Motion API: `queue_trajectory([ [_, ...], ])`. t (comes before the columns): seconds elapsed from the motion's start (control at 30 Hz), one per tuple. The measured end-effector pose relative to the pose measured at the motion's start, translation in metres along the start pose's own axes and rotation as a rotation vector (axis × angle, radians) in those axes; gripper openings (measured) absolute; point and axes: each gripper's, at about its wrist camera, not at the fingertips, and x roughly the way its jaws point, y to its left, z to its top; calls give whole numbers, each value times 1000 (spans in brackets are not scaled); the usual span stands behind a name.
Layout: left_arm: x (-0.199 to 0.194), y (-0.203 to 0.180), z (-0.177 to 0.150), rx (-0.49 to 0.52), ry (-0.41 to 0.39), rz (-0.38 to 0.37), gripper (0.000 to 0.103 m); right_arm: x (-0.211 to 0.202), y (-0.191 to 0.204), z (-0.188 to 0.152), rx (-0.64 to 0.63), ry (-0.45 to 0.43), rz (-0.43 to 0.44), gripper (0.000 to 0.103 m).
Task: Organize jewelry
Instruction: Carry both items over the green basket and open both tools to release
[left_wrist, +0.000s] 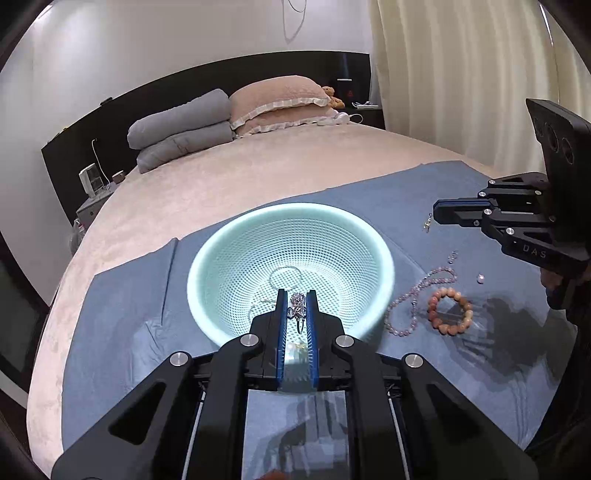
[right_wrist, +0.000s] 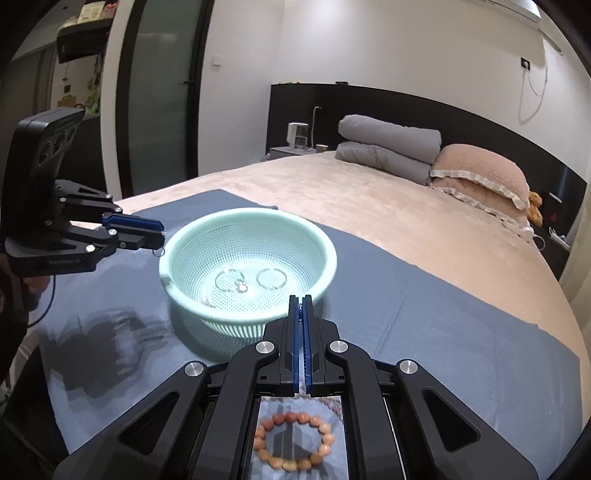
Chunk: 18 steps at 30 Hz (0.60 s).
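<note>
We see a bed (left_wrist: 207, 192) with a beige cover. A blue cloth (left_wrist: 122, 325) is spread across its near end. On the cloth stand a pale green basket (left_wrist: 199, 273), and to its right a bead bracelet (left_wrist: 450, 311), a pink bead necklace (left_wrist: 413, 295) and a few small loose pieces. At the headboard lie two pink pillows (left_wrist: 280, 99) and a folded grey quilt (left_wrist: 181, 127).

A pale mint-green basket (left_wrist: 229, 254), perforated all over in a fine grid of holes, sits on a slate-blue cloth (left_wrist: 110, 314) spread across a beige-pink bed (left_wrist: 221, 184). Right of the basket lie an orange-peach bead bracelet (left_wrist: 449, 311) and a pale pink-lilac bead strand (left_wrist: 413, 295). Both black grippers carry blue fingers (left_wrist: 282, 332). Beyond the basket sit grey folded bedding (left_wrist: 181, 129) and pink, cream-frilled pillows (left_wrist: 280, 99).
</note>
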Motion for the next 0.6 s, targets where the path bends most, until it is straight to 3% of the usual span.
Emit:
queue_trajectory([
  [0.3,47,33,2,-39,45,-15,10,60,10,29,-35,38,70,2],
  [0.6,72,40,-3,-45,72,-34,10,92,11,27,-31,86,82,2],
])
